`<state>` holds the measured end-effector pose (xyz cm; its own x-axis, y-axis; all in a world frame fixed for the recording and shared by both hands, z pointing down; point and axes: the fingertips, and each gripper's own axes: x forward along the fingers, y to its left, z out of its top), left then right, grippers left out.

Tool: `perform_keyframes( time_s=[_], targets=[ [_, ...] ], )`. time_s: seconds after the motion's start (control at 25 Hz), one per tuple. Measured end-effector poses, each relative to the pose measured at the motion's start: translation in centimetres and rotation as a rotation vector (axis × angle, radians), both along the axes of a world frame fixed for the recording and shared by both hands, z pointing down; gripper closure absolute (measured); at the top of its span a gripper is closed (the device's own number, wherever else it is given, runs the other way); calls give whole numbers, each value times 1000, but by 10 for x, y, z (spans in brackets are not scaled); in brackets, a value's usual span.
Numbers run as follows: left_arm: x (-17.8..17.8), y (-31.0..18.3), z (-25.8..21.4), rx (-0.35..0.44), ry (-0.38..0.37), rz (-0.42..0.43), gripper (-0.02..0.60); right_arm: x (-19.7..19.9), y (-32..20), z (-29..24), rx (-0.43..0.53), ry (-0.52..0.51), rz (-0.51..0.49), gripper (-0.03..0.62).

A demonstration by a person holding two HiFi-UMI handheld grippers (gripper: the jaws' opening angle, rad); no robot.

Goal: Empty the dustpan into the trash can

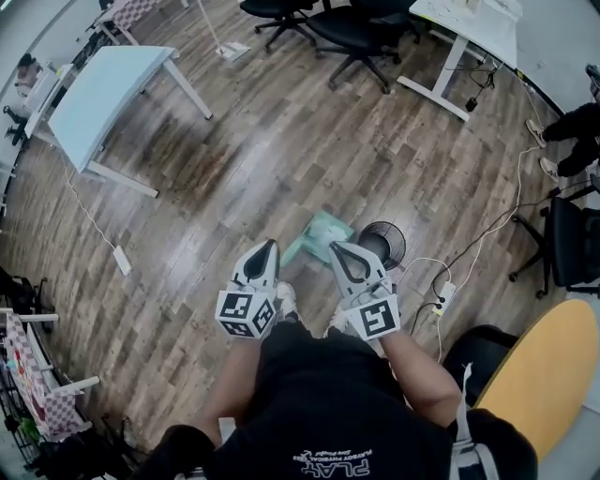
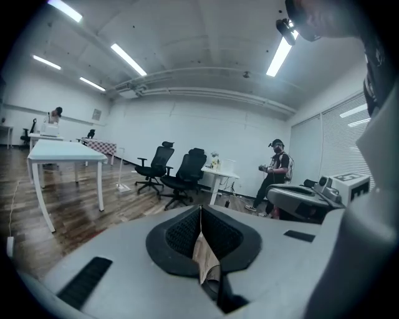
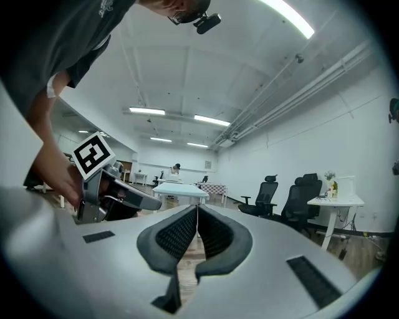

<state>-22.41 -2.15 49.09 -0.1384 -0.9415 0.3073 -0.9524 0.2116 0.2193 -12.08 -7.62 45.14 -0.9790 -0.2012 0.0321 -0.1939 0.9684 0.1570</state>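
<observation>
In the head view a teal dustpan (image 1: 320,234) lies on the wooden floor just ahead of the person's feet. A round black mesh trash can (image 1: 383,244) stands right beside it, on its right. My left gripper (image 1: 270,247) hangs to the left of the dustpan and my right gripper (image 1: 336,248) is over its near edge; both are above the floor. The jaws of both are shut with nothing between them. The left gripper view (image 2: 200,209) and the right gripper view (image 3: 197,209) look level across the room, so neither shows the dustpan or the can.
A light-blue table (image 1: 111,91) stands at the far left. Black office chairs (image 1: 349,26) and a white desk (image 1: 466,30) are at the back. A power strip with cables (image 1: 442,296) lies right of the can, near a yellow round table (image 1: 548,367). Another person (image 2: 275,173) stands far off.
</observation>
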Motion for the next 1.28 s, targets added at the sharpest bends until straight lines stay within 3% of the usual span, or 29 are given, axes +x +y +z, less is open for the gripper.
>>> perform_keyframes(
  time_s=[0.4, 0.6, 0.88, 0.92, 1.04, 1.28],
  targets=[
    [-11, -33, 68, -134, 67, 192, 558, -17, -30, 35, -45, 32, 145, 569],
    [-3, -38, 98, -214, -93, 364, 557, -23, -33, 58, -93, 54, 238, 569],
    [1, -44, 131, -230, -80, 448, 555, -17, -34, 84, -116, 121, 317, 569],
    [0, -43, 138, -249, -94, 457, 545, -15, -34, 87, -127, 121, 333, 569],
    [-1, -43, 164, -309, -128, 494, 407, -11, -34, 99, -152, 128, 374, 569],
    [-6, -40, 228, -457, -33, 474, 355, -3, -29, 129, -223, 174, 434, 569]
  ],
)
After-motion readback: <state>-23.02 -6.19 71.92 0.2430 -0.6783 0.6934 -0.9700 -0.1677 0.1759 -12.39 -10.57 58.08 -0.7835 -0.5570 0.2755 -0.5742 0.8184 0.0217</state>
